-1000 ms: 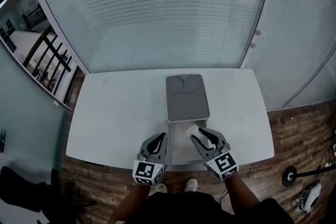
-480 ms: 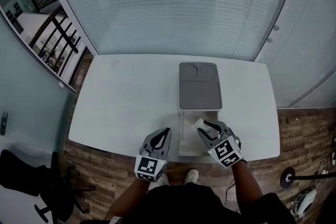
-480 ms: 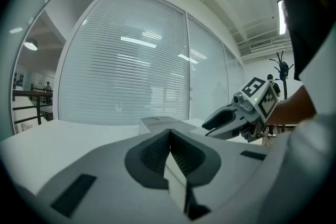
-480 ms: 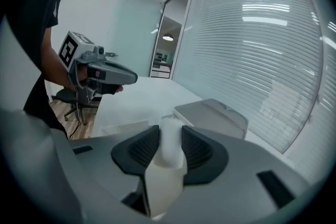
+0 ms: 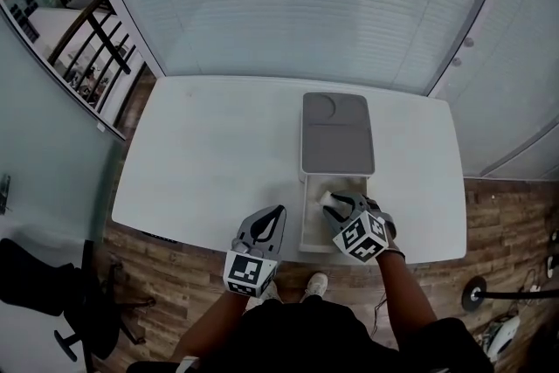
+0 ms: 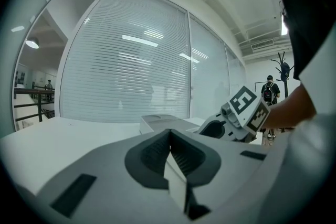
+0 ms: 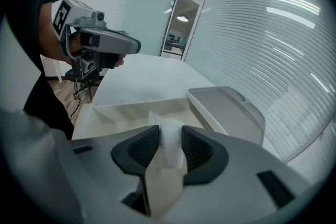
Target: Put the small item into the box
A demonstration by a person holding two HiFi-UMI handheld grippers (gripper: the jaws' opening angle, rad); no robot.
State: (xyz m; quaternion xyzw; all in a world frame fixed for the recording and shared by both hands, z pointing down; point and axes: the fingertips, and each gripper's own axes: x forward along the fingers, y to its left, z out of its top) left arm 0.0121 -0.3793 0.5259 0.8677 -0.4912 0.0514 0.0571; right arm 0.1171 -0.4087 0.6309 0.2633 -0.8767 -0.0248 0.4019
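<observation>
the right hand-held gripper (image 5: 337, 205) clamps the small white item (image 7: 169, 136) between its pads, just above the open white box (image 5: 305, 218) at the near edge of the desk (image 5: 210, 153). the grey lid (image 5: 337, 135) lies flat on the box's far side. the left hand-held gripper (image 5: 277, 214), jaws together and empty, hovers left of the box.

The white worktop (image 5: 210, 162) lies bare left of the open white rectangular box (image 5: 304, 214). Its flat grey lid (image 5: 337, 135) blocks the far side.
</observation>
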